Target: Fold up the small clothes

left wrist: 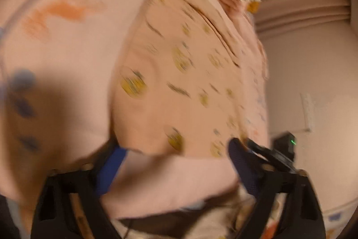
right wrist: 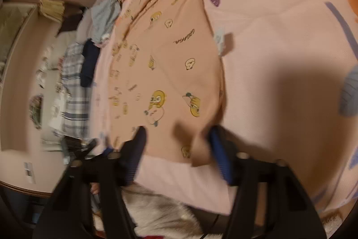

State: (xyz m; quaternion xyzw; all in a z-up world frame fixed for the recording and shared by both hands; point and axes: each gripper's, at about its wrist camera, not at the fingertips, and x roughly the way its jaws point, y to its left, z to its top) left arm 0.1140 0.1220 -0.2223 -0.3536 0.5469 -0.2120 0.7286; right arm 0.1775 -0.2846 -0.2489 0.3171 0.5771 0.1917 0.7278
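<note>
Peach cotton garment (right wrist: 170, 55), printed w/ small yellow cartoon ducks and a line of dark lettering, lies spread on the bed (right wrist: 279, 41), running from the near edge towards the far end where it bunches into folds. It looks thin, soft and light: it will drape and crease rather than hold shape, and prob. slide a bit on the pink printed bedsheet under it, so a pinch on one layer at a corner or hem seems the best hold. The near hem, closest to the bed's near edge, is the obvious place, one corner per side.

Left hand-held gripper (left wrist: 176, 162) hangs over that near hem w/ jaws wide apart; its blue pads straddle the hem but do not press on the cloth, so it holds nothing. Right hand-held gripper (right wrist: 176, 145) sits at the same hem from the other side, jaws part-way apart, a corner of cloth lying between the pads; no pinch is visible, though blur makes that hard to judge.

Other clothes (right wrist: 76, 82), plaid and navy, lie piled along the bed's far side edge in the right wrist view, well apart from the garment's near hem.
</note>
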